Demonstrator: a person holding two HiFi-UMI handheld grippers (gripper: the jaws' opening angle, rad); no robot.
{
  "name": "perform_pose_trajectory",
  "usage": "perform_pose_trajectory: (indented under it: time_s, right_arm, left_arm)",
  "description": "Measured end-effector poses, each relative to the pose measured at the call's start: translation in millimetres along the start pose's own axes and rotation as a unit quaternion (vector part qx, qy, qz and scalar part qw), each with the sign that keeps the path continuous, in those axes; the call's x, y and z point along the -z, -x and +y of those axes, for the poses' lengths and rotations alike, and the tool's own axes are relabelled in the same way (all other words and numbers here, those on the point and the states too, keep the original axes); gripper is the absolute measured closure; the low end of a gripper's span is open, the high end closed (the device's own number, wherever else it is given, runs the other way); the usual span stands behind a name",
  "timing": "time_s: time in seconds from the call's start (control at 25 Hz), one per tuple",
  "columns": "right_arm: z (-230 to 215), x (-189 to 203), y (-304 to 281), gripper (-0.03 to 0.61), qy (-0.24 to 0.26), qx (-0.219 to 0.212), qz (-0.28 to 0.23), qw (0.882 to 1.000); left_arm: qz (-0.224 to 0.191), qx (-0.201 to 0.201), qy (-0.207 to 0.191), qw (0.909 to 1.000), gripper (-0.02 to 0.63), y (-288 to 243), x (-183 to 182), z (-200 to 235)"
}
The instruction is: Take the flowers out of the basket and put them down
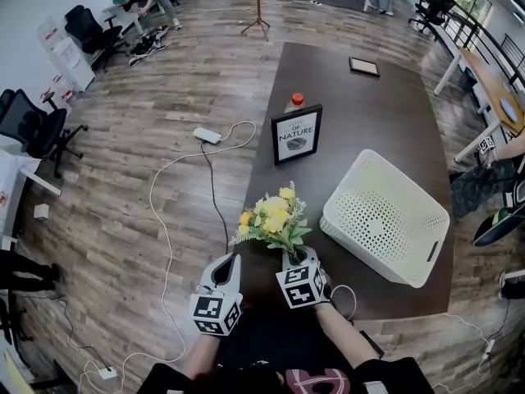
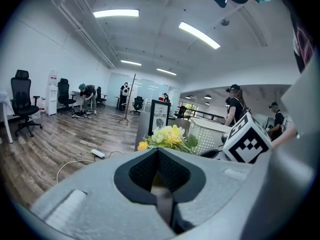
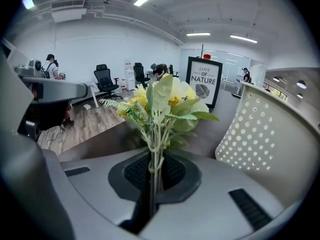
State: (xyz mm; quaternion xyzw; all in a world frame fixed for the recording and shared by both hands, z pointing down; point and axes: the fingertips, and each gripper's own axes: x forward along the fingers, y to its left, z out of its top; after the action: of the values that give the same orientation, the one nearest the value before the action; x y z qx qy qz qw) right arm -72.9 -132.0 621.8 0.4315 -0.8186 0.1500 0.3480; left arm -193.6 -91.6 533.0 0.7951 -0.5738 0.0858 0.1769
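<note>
Pinching flowers (image 3: 165, 101) by stems, right hand-held gripper (image 3: 152, 173); head view seemingly hides stems.

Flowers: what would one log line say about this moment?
right claw: shut on flowers | flowers: upright, outside basket | left claw: shut

You have one readable sign before you: the black-framed sign (image 1: 296, 135) standing on the dark table (image 1: 353, 113) reads "OF NATURE" in white capitals, with a leaf drawing beneath. The small script word above those capitals is too fine to make out.
</note>
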Motion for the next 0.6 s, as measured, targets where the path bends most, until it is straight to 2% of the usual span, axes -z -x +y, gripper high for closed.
perform_pose_trajectory:
  time_s: [0.24, 0.44, 0.6]
  right_arm:
    - [3.1, 16.0, -7.2, 0.563, -0.003, 0.0, 0.025, 1.0]
    - [4.0, 20.5, -7.6, 0.561, -0.004, -0.004, 0.031, 1.0]
    - [5.6, 24.1, -7.8, 0.552, -0.011, -0.024, 0.036, 0.999]
  left_arm:
    - [-0.003, 0.002, -0.009, 1.0, 0.607, 1.6, -0.3, 1.7]
    - [-0.003, 0.01, 0.01, 0.9999, 0.608, 2.1, 0.0, 4.3]
    - [0.0, 0.011, 0.003, 0.9999, 0.609, 0.9, -0.7, 2.2]
